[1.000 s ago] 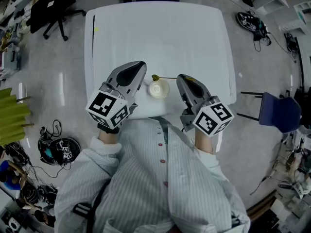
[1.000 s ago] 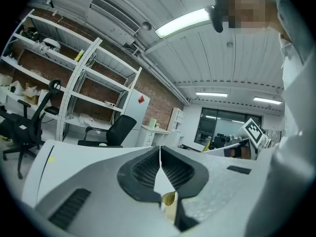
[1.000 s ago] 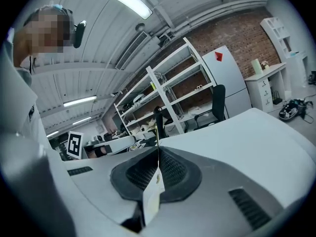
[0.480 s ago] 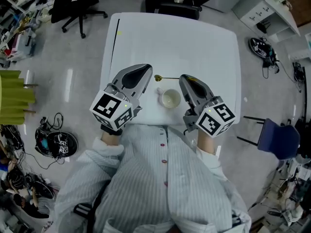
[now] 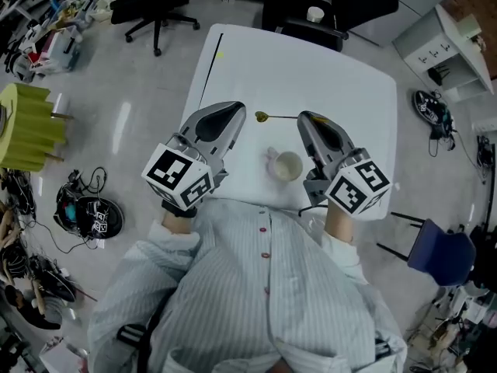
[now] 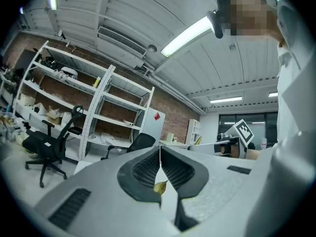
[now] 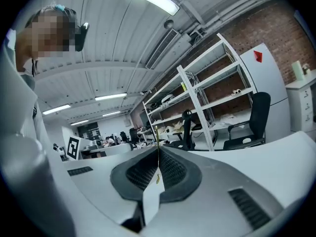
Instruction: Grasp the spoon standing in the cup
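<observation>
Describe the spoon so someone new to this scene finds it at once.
Start at the white table, in the gap between the left gripper and the right gripper. Beyond the cup, toward the table's far edge, the spoon lies flat on the tabletop, outside the cup. It is the only thin gold thing there, with its bowl toward the left gripper.

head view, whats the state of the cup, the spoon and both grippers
white ceramic cup: upright on the white table, no spoon in it
gold metal spoon: lying flat on the table, apart from the cup
left gripper: jaws together, holding nothing
right gripper: jaws together, holding nothing
</observation>
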Motion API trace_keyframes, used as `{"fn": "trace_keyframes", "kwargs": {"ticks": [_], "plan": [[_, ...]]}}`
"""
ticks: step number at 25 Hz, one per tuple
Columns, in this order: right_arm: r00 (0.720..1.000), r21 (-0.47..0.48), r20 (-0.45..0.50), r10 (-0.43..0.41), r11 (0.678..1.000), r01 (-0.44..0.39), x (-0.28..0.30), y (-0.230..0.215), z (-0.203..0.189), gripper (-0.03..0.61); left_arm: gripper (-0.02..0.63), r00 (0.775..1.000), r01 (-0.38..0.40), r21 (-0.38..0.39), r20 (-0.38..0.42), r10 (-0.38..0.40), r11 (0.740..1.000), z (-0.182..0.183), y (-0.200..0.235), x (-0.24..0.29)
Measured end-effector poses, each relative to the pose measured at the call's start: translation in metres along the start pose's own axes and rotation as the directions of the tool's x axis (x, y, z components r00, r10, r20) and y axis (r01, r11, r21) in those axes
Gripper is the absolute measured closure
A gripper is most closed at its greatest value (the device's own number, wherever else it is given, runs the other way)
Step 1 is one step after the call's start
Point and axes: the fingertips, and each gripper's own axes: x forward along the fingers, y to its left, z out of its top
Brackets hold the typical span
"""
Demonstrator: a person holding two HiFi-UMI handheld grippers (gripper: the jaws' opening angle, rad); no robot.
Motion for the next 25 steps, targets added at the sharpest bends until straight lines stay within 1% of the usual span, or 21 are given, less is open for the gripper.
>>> {"fn": "trace_keyframes", "kwargs": {"ticks": [5, 12, 17, 25], "plan": [[1.0, -0.027, 0.016, 0.01, 1.0, -0.01, 0.003, 0.006, 0.013, 0.566, 0.6, 1.0, -0.006, 0.0, 0.014, 0.006, 1.0, 0.006, 0.006, -0.007], [0.999, -0.06, 0.04, -0.003, 0.998, 0.006, -0.008, 0.005, 0.029, 0.566, 0.599, 0.999, 0.03, 0.006, 0.018, -0.03, 1.0, 0.008, -0.004, 0.0], [0.998, -0.062, 0.06, -0.025, 0.998, 0.029, -0.018, -0.002, 0.036, 0.566, 0.599, 0.999, 0.053, 0.009, 0.015, -0.053, 0.999, 0.008, -0.012, 0.008], [0.996, -0.05, 0.077, -0.048, 0.997, 0.052, -0.025, -0.007, 0.037, 0.566, 0.599, 0.997, 0.074, 0.007, 0.002, -0.074, 0.997, 0.006, -0.014, 0.011]]}}
